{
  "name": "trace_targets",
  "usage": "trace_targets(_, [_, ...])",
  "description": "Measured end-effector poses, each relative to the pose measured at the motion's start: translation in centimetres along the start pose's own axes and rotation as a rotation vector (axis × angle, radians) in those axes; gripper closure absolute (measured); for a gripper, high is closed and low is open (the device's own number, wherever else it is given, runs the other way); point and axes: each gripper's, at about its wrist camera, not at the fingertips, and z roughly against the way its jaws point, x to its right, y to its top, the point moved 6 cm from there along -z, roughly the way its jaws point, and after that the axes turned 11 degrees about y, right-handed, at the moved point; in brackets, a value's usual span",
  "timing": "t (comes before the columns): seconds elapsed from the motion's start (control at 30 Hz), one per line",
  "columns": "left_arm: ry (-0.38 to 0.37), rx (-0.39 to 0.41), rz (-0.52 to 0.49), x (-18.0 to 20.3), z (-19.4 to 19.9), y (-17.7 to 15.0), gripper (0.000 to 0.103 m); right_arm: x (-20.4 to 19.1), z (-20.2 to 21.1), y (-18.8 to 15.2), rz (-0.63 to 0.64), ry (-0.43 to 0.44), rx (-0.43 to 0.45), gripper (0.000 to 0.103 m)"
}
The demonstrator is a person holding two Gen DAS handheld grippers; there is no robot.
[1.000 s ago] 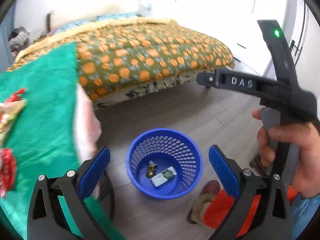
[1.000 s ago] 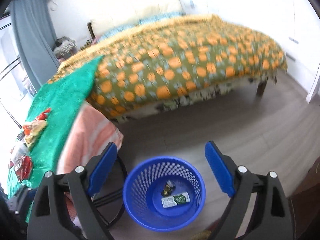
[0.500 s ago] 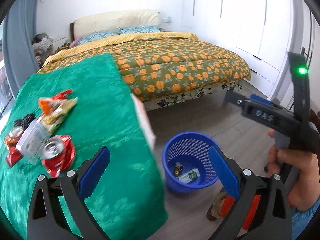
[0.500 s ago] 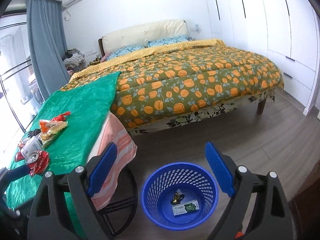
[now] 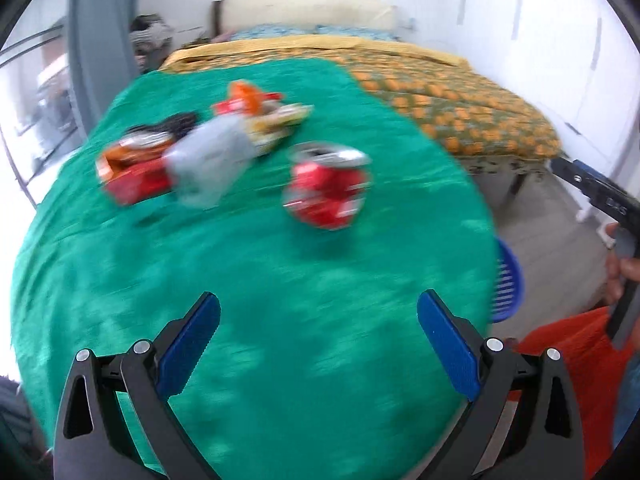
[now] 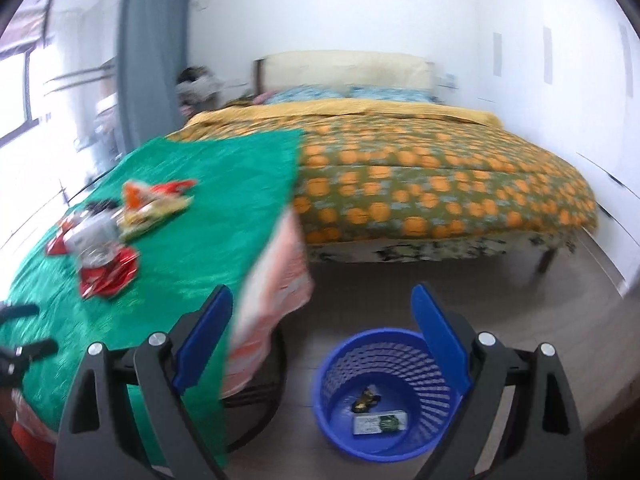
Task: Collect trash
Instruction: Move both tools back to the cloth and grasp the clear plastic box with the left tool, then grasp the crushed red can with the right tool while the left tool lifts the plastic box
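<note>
Step in hand: we judge it is the reach for the next piece of trash on the tabletop (image 5: 280,280), covered with a green cloth.
Left tool (image 5: 318,340): spread wide, nothing between the jaws, above the near part of the cloth.
Right tool (image 6: 322,340): also spread and empty, above the blue basket (image 6: 384,392) on the floor.
Trash: the crushed red can (image 5: 326,186) lies nearest; the grey wrapper (image 5: 210,164) and the other packets are farther left, close together.
Basket: right of the tabletop, already holding two small pieces.
Advice: we should take the can first, because it lies apart. We put one jaw on each side, close firmly, then lift.
Caution: both views are blurred, so exact edges are uncertain.
</note>
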Motion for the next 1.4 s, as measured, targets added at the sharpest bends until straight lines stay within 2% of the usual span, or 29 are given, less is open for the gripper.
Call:
trace_targets(0.17, [0.062, -0.020, 0.063, -5.2, -1.0, -0.4, 0.005, -5.8, -2.7, -0.8, 0.086, 0.130, -0.058, 0.015])
trace_targets(0.33, [0.048, -0.028, 0.107, -7.7, -2.4, 0.8, 0.005, -10.6, -5.0, -1.7, 0.149, 0.215, -0.109, 0.015])
trace_targets(0.5, [0.037, 0.051, 0.071, -7.9, -2.8, 5.2, 0.006, -12.0, -6.1, -2.1, 0.168, 0.229, -0.123, 0.015])
trace_targets(0.57, [0.063, 0.074, 0.039, -7.6, -3.6, 7.6, 0.008, -12.1, -6.3, -2.1, 0.168, 0.230, -0.125, 0.015])
trace_targets(0.73, [0.116, 0.046, -0.049, -6.8, -7.1, 11.5, 0.016, -11.5, -6.1, -2.1, 0.163, 0.215, -0.121, 0.015])
trace_targets(0.83, [0.153, 0.017, -0.119, -6.0, -8.5, 11.6, 0.032, -10.9, -5.7, -1.8, 0.143, 0.206, -0.108, 0.015])
trace_targets(0.9, [0.170, -0.015, -0.149, -5.7, -9.3, 11.2, 0.062, -10.6, -5.6, -1.6, 0.132, 0.203, -0.098, 0.015])
trace_targets(1.03, [0.139, -0.029, -0.111, -6.1, -8.0, 9.9, 0.067, -10.1, -5.1, -1.2, 0.121, 0.198, -0.079, 0.015])
trace_targets(1.13, [0.084, -0.047, -0.037, -6.5, -5.1, 8.0, 0.069, -9.9, -4.9, -1.0, 0.123, 0.197, -0.071, 0.015])
trace_targets(1.27, [-0.063, -0.123, 0.142, -8.0, -1.9, 4.0, 0.070, -10.0, -4.9, -1.1, 0.128, 0.206, -0.076, 0.015])
trace_targets(1.4, [-0.174, -0.174, 0.314, -10.7, -1.5, 1.0, 0.067, -10.8, -5.3, -1.5, 0.125, 0.224, -0.107, 0.015])
